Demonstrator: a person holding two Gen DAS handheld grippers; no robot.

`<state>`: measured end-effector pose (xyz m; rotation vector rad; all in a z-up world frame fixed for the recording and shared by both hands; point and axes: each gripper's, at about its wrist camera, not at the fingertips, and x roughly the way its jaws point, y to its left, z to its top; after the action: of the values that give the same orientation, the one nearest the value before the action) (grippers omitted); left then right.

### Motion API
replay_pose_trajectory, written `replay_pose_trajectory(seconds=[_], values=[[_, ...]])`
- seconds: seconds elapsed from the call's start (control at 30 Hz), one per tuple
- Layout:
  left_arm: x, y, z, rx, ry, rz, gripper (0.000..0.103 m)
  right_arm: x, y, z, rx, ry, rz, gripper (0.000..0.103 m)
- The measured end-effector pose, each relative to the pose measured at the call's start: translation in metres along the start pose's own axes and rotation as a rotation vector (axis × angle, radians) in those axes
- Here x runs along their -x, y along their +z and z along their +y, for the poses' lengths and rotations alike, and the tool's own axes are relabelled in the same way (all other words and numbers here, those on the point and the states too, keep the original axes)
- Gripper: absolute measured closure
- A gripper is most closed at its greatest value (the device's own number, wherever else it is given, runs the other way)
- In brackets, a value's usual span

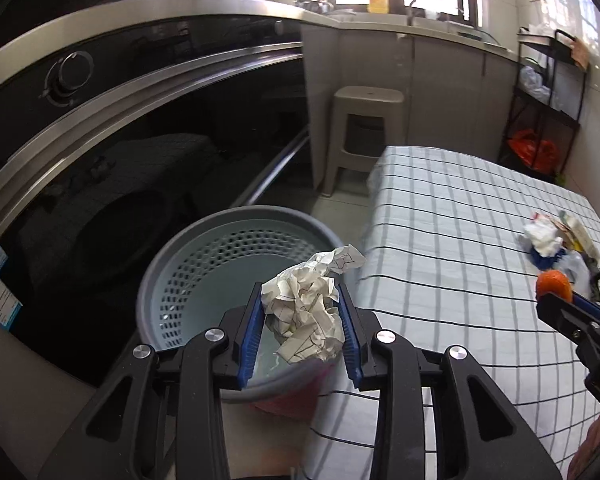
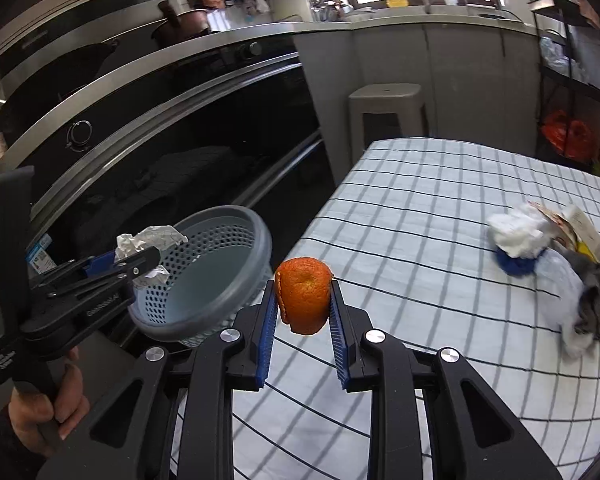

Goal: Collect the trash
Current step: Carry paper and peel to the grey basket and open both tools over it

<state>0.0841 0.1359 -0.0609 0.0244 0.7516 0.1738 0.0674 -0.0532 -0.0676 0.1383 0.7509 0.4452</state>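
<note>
Two grippers, each carrying one piece of trash: the left gripper [image 1: 300, 300] is clamped, jaws partly apart, on one crumpled paper ball [image 1: 306, 312] held over the one grey perforated bin [image 1: 180, 264] beside the table. The right gripper [image 2: 303, 300] pinches one orange peel [image 2: 304, 296] between its narrow-set pads, above the table's edge near the bin. One heap of leftover trash [image 2: 548, 256] — tissue, wrappers, plastic — lies on the one checked tablecloth [image 2: 420, 216], well apart from both.

Right gripper [image 2: 303, 300] jaws clamp orange peel [image 2: 303, 296] — above checked tablecloth [image 2: 420, 216], beside grey basket [image 2: 220, 264].
</note>
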Motion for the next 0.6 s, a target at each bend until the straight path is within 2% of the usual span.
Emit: replay_pose_trajectory(seconds=[0.17, 0.37, 0.6], values=[[-0.038, 0.003, 0.05, 0.082, 0.101, 0.022, 0.069, -0.052, 0.022, 0.048, 0.054, 0.064, 0.043, 0.079], [-0.071, -0.003, 0.089, 0.158, 0.089, 0.081, 0.068, -0.103, 0.035, 0.08, 0.108, 0.088, 0.1, 0.079], [-0.095, 0.0, 0.099, 0.185, 0.07, 0.107, 0.066, -0.148, 0.04, 0.093, 0.134, 0.101, 0.161, 0.079]])
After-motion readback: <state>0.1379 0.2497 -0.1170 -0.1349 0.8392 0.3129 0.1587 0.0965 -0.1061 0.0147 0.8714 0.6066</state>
